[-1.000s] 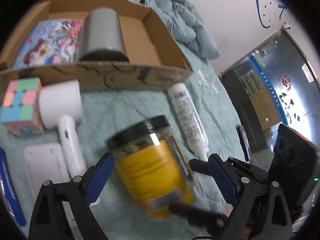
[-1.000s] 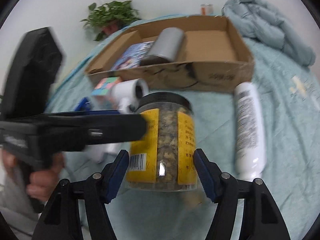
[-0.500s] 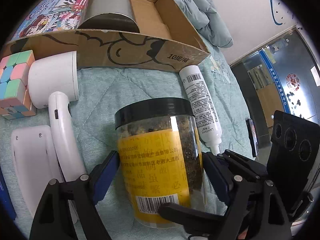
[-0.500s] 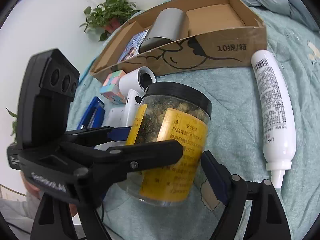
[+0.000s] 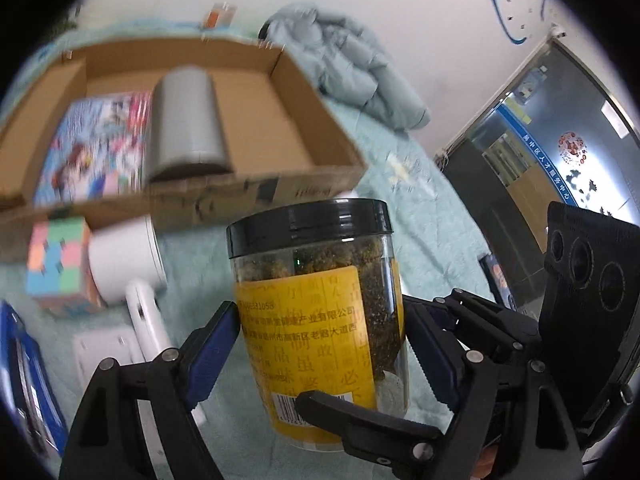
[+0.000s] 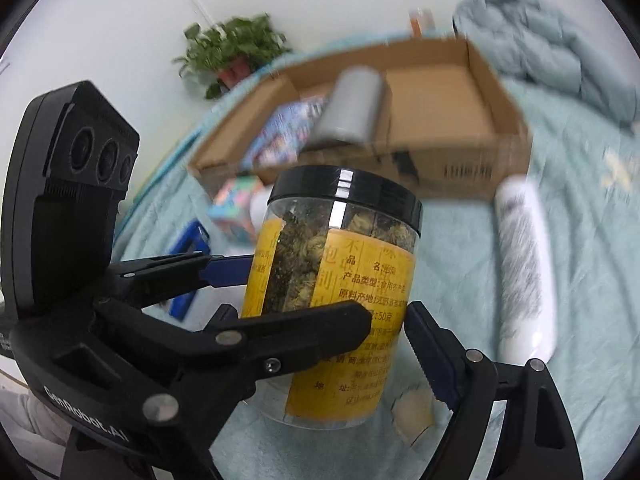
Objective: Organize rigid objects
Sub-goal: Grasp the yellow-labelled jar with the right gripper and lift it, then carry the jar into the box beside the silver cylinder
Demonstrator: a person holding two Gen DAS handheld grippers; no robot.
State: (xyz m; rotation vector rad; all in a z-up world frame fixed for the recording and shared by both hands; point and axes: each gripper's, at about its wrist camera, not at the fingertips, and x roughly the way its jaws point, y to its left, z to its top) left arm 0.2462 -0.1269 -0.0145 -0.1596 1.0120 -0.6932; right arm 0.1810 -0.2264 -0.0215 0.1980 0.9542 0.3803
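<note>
A clear jar (image 5: 320, 320) with a black lid and a yellow label, filled with dried flowers, stands upright between both pairs of jaws. My left gripper (image 5: 320, 352) is shut on its lower half, blue pads against both sides. My right gripper (image 6: 328, 344) is shut on the same jar (image 6: 340, 280), crossing the left one. One finger of each gripper lies across the front of the jar in the other's view. The open cardboard box (image 5: 256, 192) lies behind, holding a colourful book (image 5: 92, 152) and a grey cylinder (image 5: 186, 120).
On the teal bedspread in front of the box lie a pastel puzzle cube (image 5: 60, 264), a white hair dryer (image 5: 124, 268), a white flat case (image 5: 104, 344), a blue stapler (image 6: 188, 268) and a white bottle (image 6: 524, 264). A blue jacket (image 5: 352, 68) lies bunched behind; a potted plant (image 6: 232, 52) stands far left.
The jar went from tilted and loose to upright with both grippers pressed on it. Both hands rose with it, and the background is now blurred.
</note>
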